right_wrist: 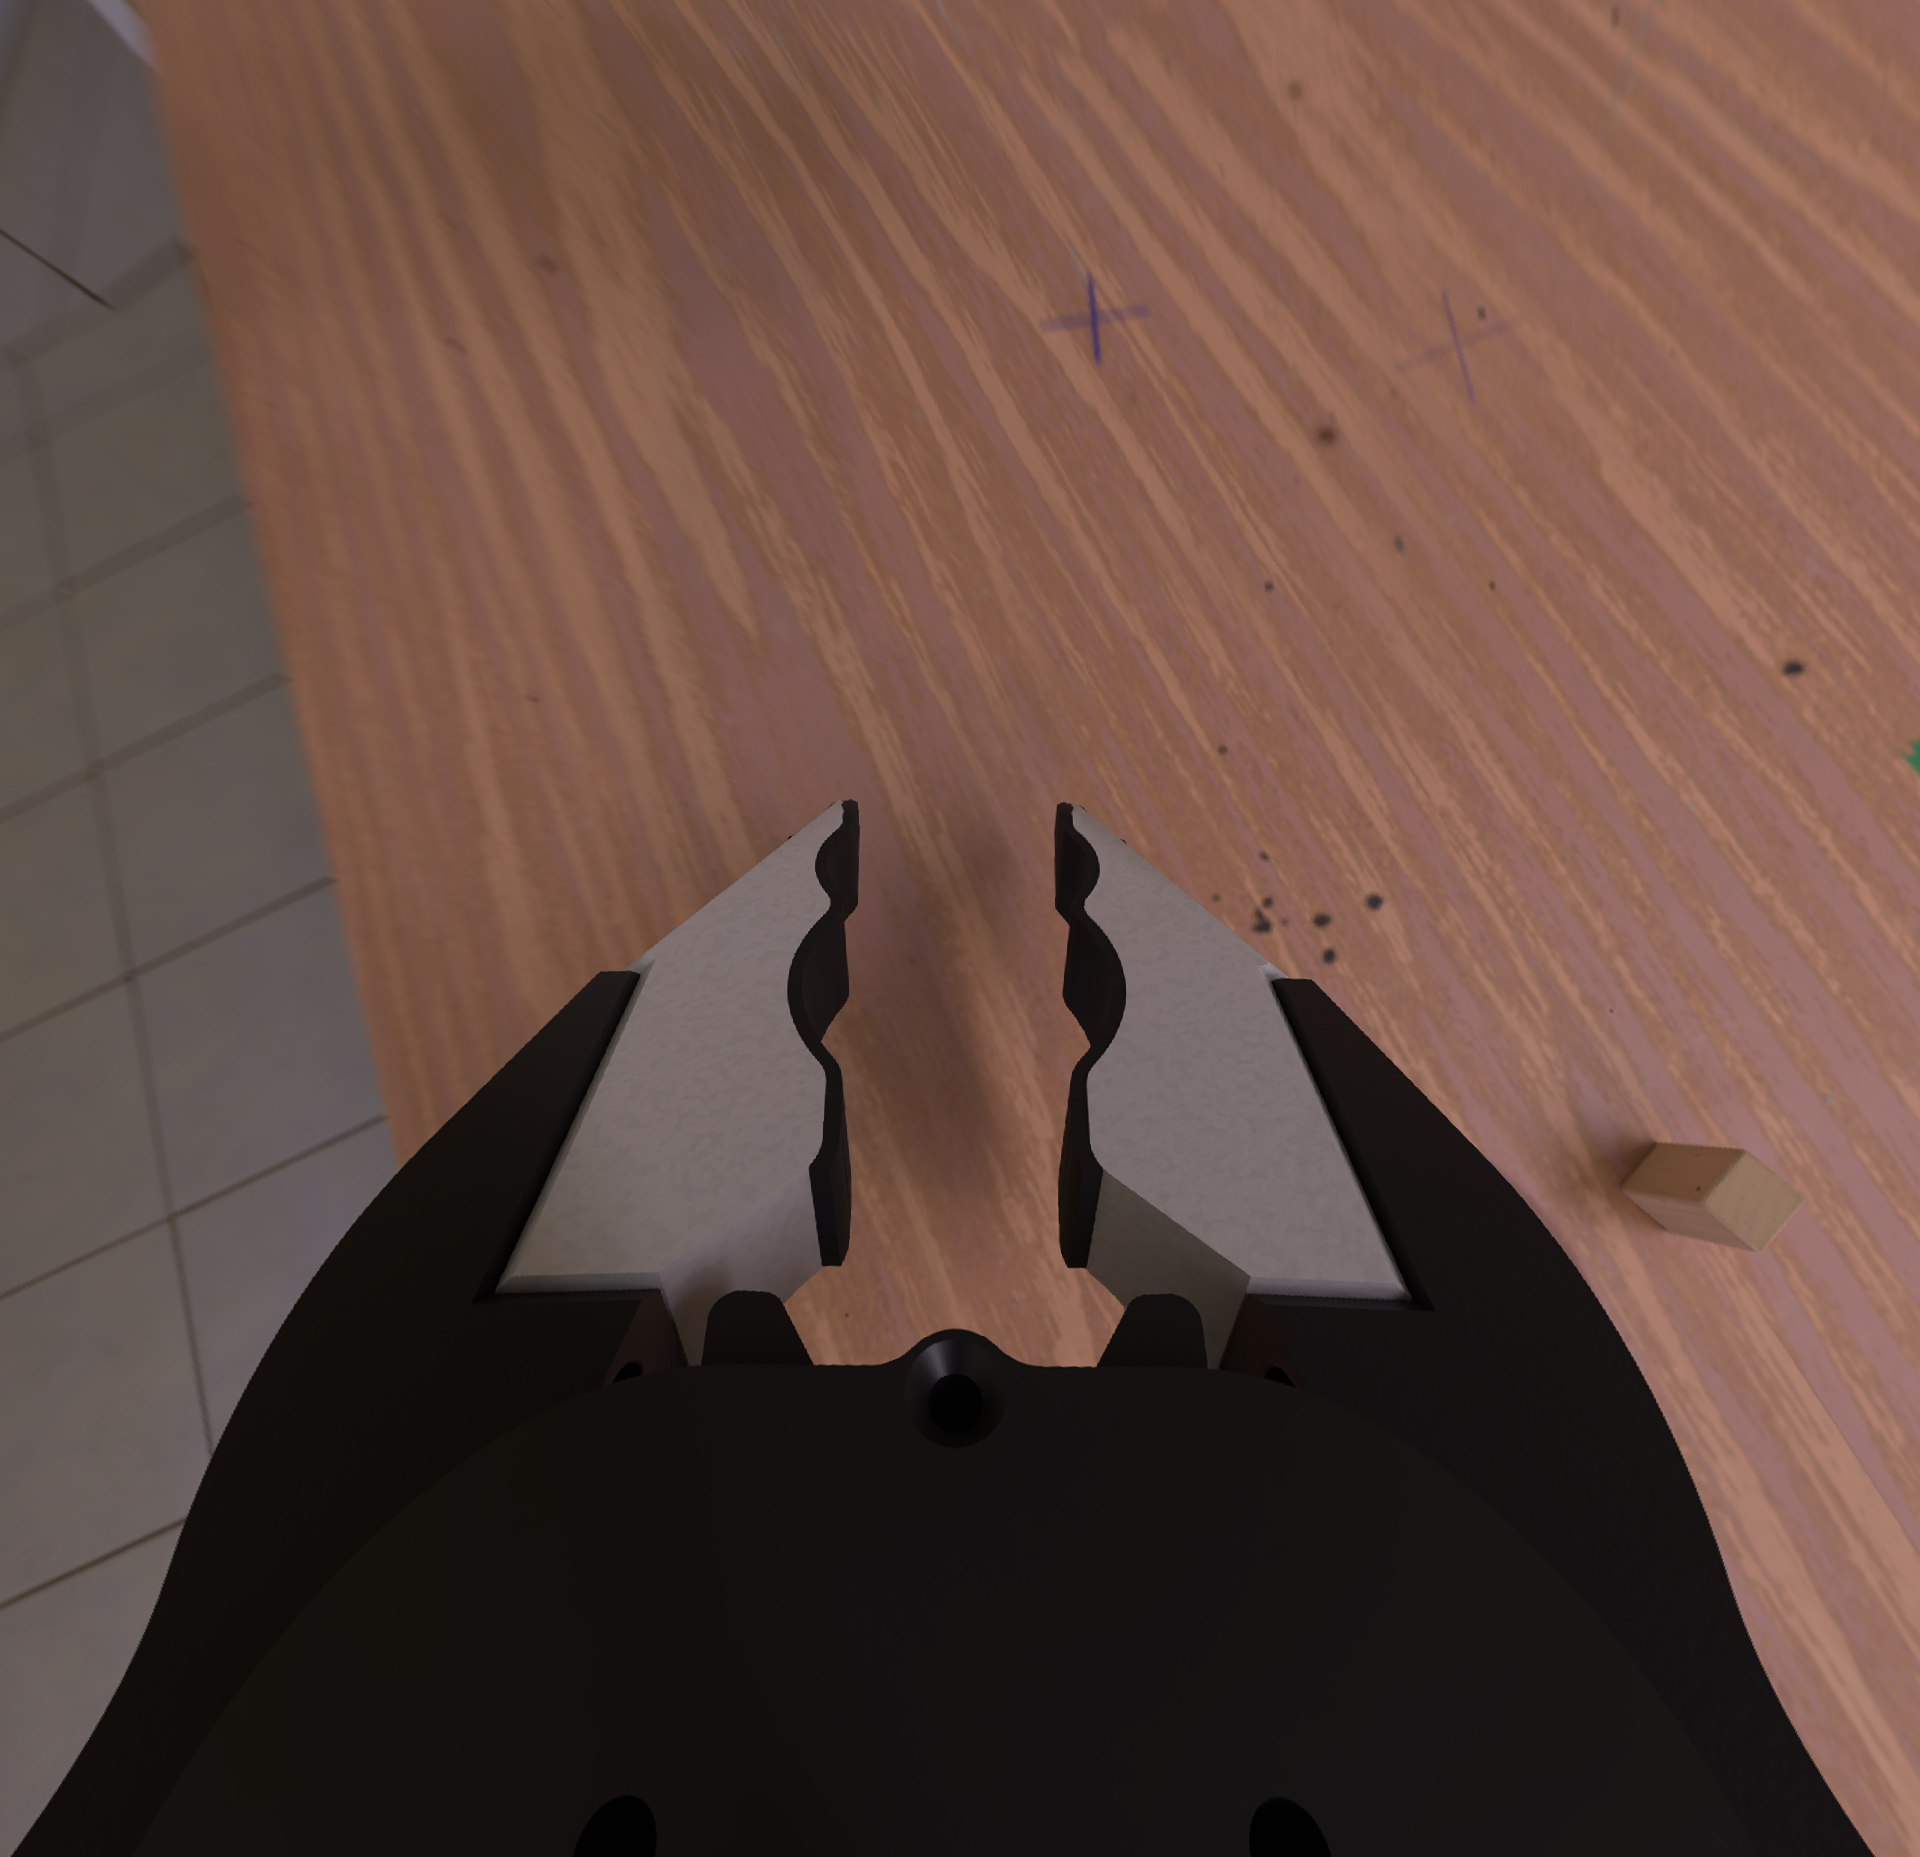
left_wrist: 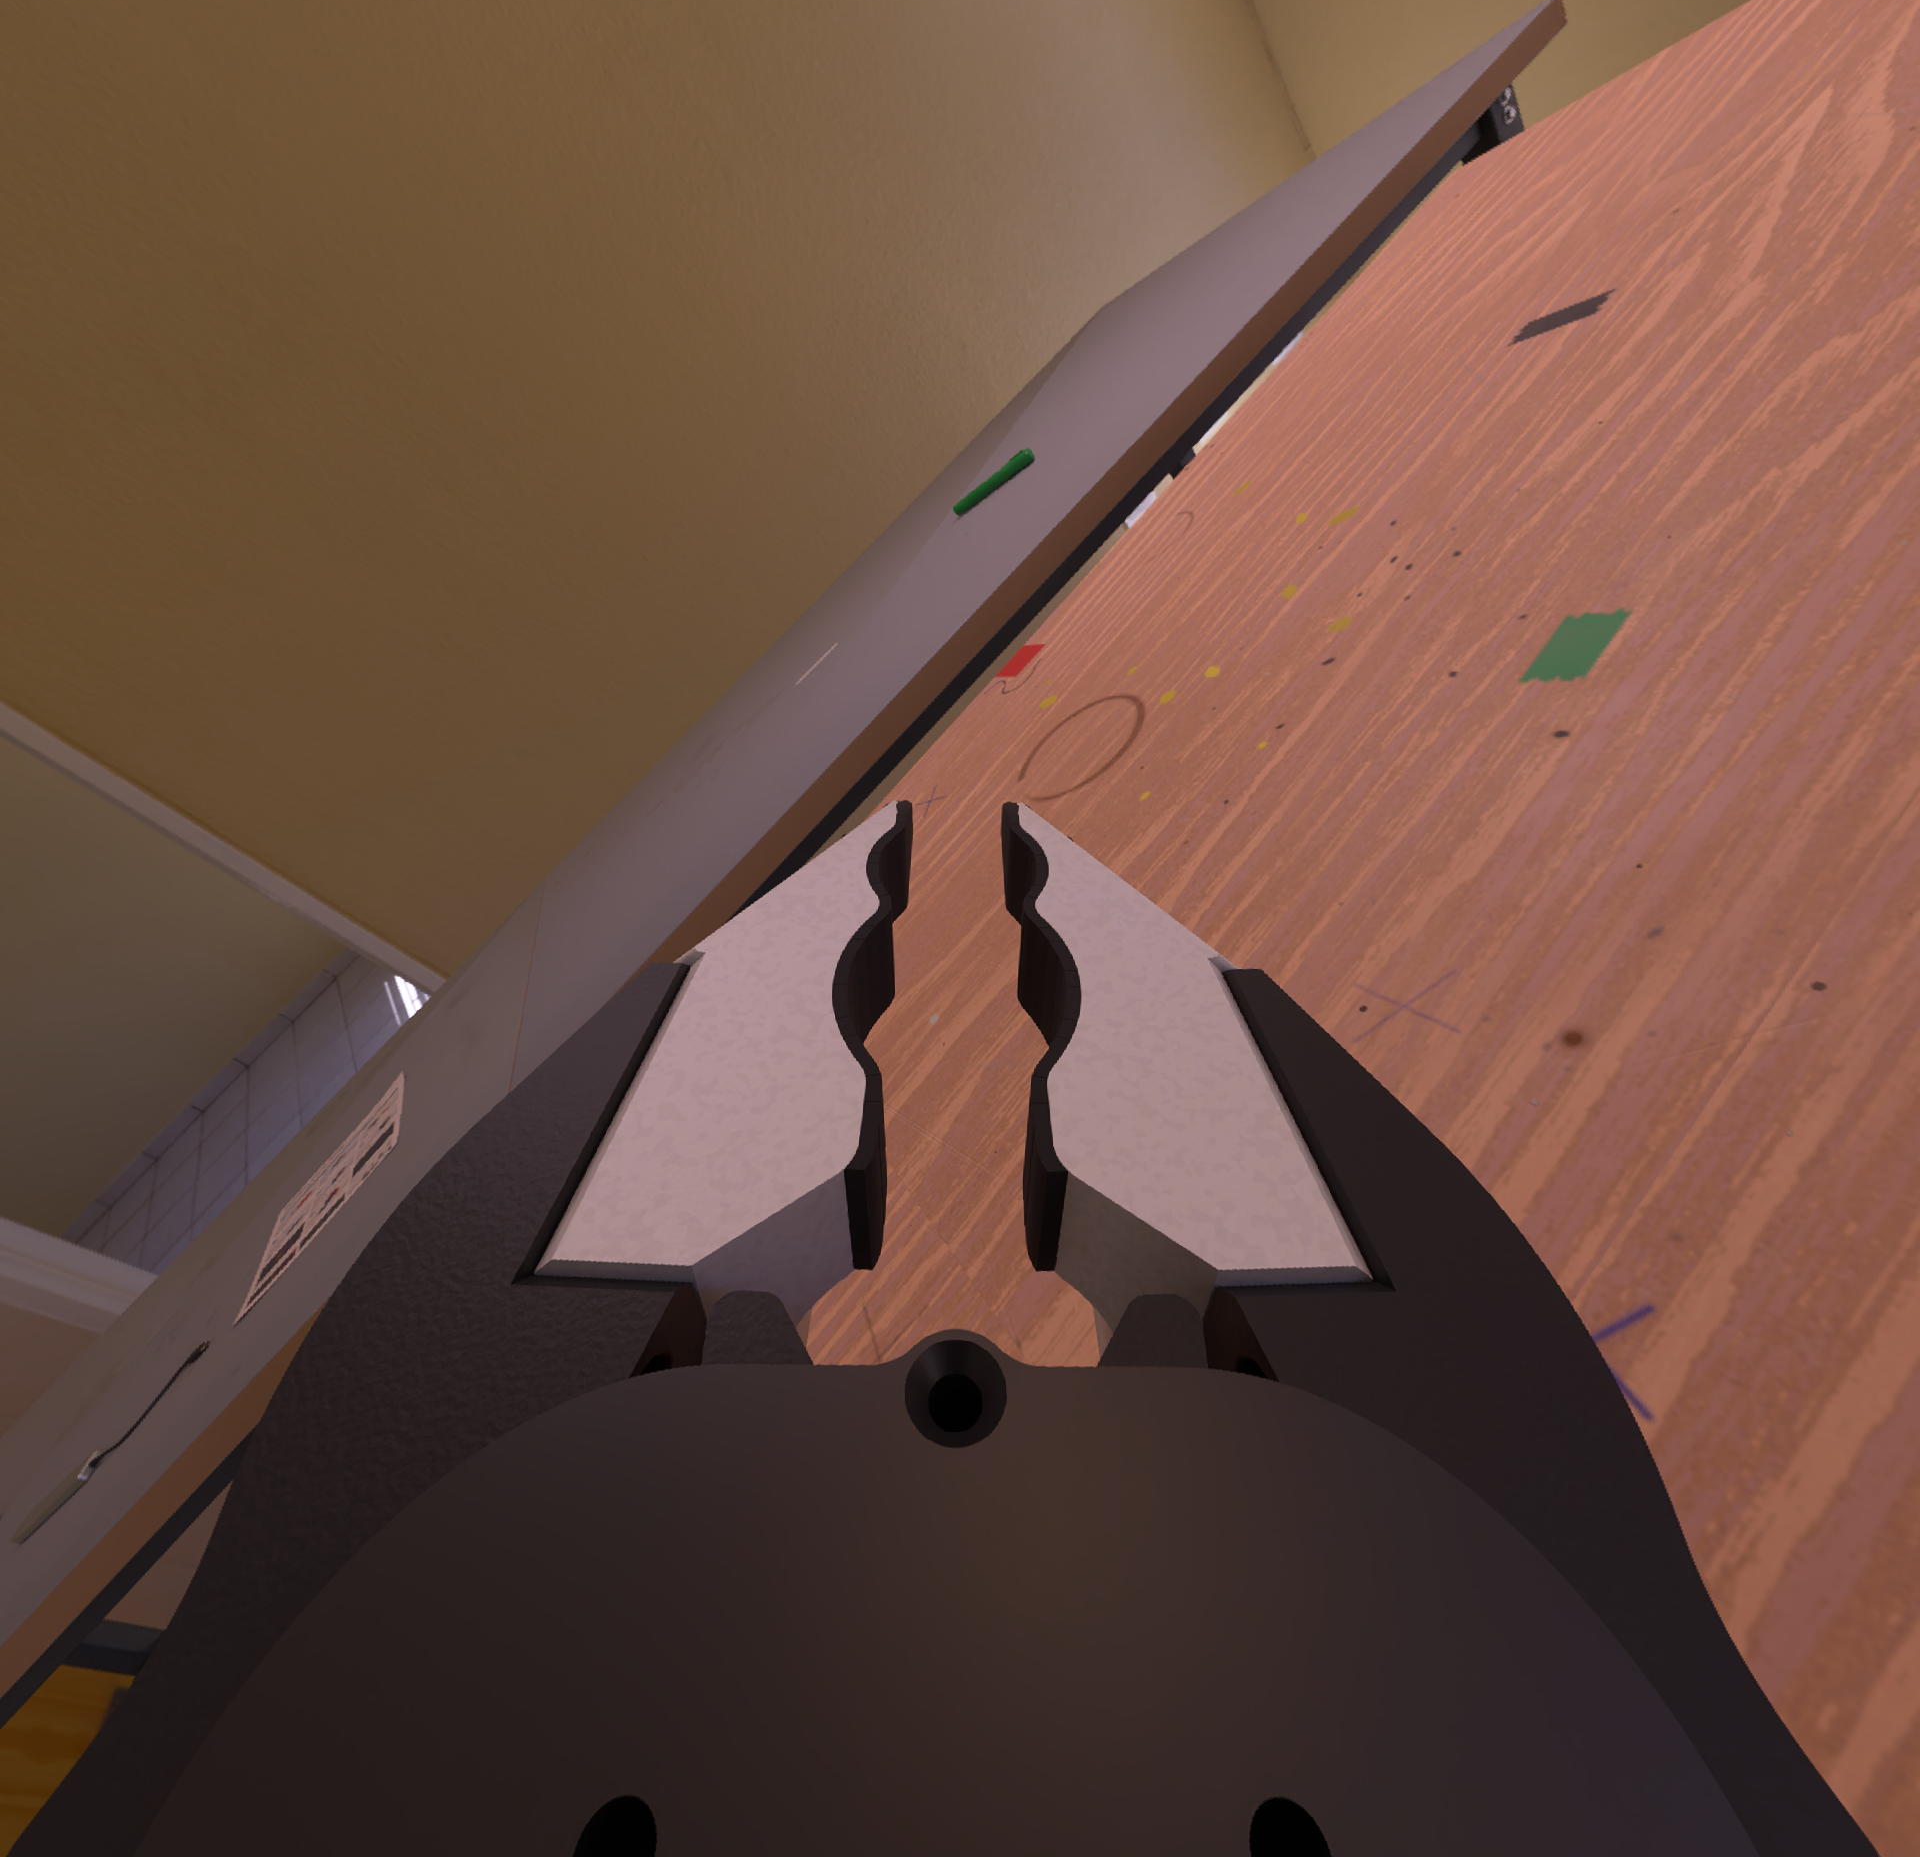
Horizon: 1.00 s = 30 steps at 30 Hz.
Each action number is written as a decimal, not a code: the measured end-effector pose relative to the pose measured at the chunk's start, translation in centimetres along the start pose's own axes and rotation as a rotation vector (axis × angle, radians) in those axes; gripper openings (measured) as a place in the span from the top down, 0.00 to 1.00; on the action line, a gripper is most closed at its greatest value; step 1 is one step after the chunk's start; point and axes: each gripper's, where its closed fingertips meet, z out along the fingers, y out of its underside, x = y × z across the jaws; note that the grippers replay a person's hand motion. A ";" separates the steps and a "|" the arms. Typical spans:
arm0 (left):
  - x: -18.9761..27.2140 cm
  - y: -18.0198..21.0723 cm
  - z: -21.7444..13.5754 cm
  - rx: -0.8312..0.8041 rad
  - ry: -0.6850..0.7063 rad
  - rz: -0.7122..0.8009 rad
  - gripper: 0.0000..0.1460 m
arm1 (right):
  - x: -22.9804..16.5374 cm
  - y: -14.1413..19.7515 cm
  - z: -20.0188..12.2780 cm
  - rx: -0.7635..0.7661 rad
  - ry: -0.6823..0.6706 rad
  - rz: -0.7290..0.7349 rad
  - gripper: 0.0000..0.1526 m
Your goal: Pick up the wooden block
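A small light wooden block (right_wrist: 1714,1207) lies on the wooden table (right_wrist: 1143,457) in the right wrist view, at the lower right, well to the right of my right gripper (right_wrist: 956,818). That gripper is open and empty, above the table near its left edge. My left gripper (left_wrist: 957,818) is open with a narrower gap and empty, tilted over the same table (left_wrist: 1455,768). The block does not show in the left wrist view.
In the left wrist view a grey table (left_wrist: 831,644) with a green marker (left_wrist: 994,481) stands beyond the table's edge. Green tape (left_wrist: 1574,647), red tape (left_wrist: 1021,660), a dark patch (left_wrist: 1561,317) and pen crosses (right_wrist: 1093,316) mark the wood. Tiled floor (right_wrist: 125,872) lies left.
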 end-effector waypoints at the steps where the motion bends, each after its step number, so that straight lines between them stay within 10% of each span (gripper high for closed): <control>1: 0.1 0.1 0.0 -0.003 0.006 -0.001 0.88 | 0.3 0.5 0.5 -0.042 0.040 -0.004 0.75; 13: 0.0 1.2 -0.3 -0.032 0.017 0.001 0.88 | 8.2 4.5 -8.1 -0.084 0.323 0.249 0.85; 22: 1.0 1.1 0.2 -0.038 0.047 0.009 0.88 | 12.1 5.8 -5.8 -0.057 0.718 0.553 0.75; 30: 1.1 0.7 0.2 -0.007 0.060 0.019 0.88 | 13.2 3.8 -3.9 -0.062 0.498 0.387 0.93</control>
